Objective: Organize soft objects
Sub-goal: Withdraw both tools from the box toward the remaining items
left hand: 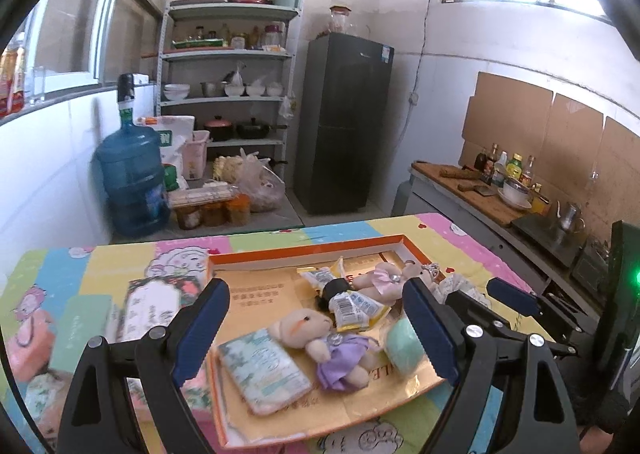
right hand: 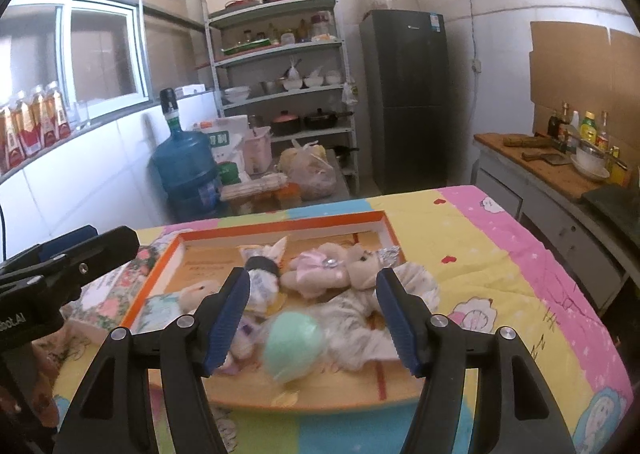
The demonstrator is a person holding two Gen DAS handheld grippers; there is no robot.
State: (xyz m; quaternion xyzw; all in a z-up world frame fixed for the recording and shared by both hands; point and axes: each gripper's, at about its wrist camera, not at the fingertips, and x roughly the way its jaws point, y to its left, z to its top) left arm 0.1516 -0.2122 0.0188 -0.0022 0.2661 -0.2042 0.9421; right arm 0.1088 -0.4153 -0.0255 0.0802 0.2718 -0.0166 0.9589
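Observation:
A shallow orange-rimmed box lies on a bright patterned quilt. In it lie a bear in a purple dress, a pale tissue pack, yellow snack packets, a pink-bowed bear and a mint-green round soft thing. My left gripper hovers above them, wide open and holding nothing. My right gripper is open too, above the blurred mint thing and a crumpled white cloth, touching neither. The pink-bowed bear lies beyond it.
A floral tissue pack lies on the quilt left of the box. Behind the table stand a blue water jug, a loaded shelf and a dark fridge. A kitchen counter with bottles runs along the right.

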